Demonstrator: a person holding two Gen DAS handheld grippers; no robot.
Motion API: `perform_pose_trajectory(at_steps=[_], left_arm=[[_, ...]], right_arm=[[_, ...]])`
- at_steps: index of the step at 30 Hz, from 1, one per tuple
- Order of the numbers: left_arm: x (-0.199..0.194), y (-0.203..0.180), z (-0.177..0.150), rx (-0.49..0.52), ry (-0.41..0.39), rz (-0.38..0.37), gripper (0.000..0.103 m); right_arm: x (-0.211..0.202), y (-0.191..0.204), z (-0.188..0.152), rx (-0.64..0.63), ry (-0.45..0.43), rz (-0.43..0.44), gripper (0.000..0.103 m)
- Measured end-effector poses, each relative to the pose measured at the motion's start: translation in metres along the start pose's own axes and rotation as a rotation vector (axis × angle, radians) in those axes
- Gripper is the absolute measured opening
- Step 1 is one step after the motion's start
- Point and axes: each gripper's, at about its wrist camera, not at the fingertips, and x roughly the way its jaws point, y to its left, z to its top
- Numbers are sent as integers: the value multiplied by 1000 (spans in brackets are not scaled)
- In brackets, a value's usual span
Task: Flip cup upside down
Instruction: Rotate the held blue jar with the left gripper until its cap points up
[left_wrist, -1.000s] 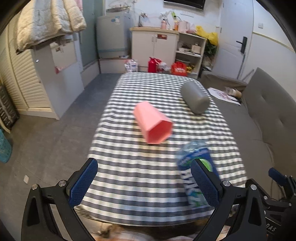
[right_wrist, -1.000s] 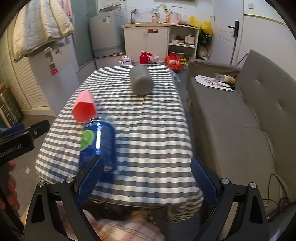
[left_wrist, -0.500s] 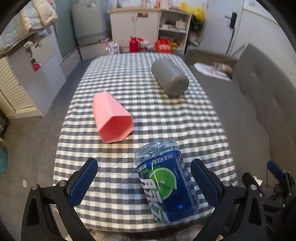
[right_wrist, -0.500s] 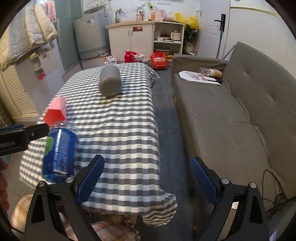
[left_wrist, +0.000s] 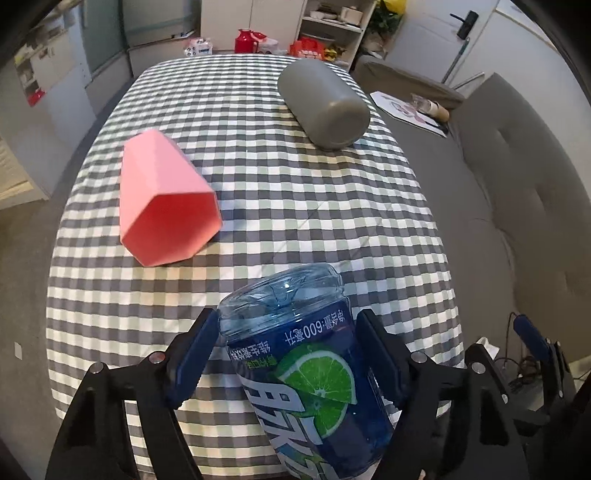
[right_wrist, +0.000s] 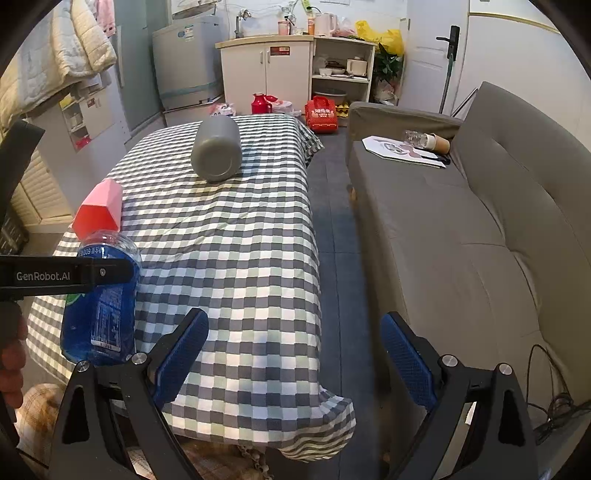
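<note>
The left hand-held gripper (left_wrist: 284, 354) is pinching a clear blue plastic cup with a blue lime-printed label (left_wrist: 310, 369), its two blue pads pressing the label on either side. The cup is sitting at the near edge of the bench covered with a grey-and-white checked cloth (left_wrist: 258, 221). Its label text is reading upside down and its closed, moulded end is pointing up and away, so the cup is apparently already resting inverted or close to it, tilting a little. Whether its rim is lying flat on the cloth cannot be told, since the lower end is running out of the left wrist view and is hidden behind the gripper frame in the right wrist view. By that reading, the flip itself is mostly done, and what is probably remaining is settling the cup squarely and letting go.

The right hand-held gripper (right_wrist: 295, 349) is hanging spread wide with nothing between its pads, off the right side of the bench, above the floor gap beside the grey sofa (right_wrist: 480, 240).

No liquid is showing inside the blue cup as far as its clear top lets one see. A pink hexagonal plastic cup (left_wrist: 162, 203) is lying on its side further in on the cloth, its flat hexagonal end facing the camera; its inside is not showing. A grey cylindrical metal cup (left_wrist: 325, 107) is also lying on its side, well apart near the far right edge, closed base towards the camera, contents hidden.
</note>
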Motion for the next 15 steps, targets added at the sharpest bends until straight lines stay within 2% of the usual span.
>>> perform_pose_trajectory(at_steps=[3, 5, 10, 15], left_arm=[[-3, 4, 3, -12, -1, -5, 78], [-9, 5, 7, -9, -30, -6, 78], [-32, 9, 17, 11, -174, 20, 78], [-39, -6, 16, 162, -399, 169, 78]], right_arm=[[0, 4, -1, 0, -14, -8, 94], [-2, 5, 0, 11, -27, -4, 94], [-3, 9, 0, 13, -43, -6, 94], [0, 13, -1, 7, -40, -4, 94]])
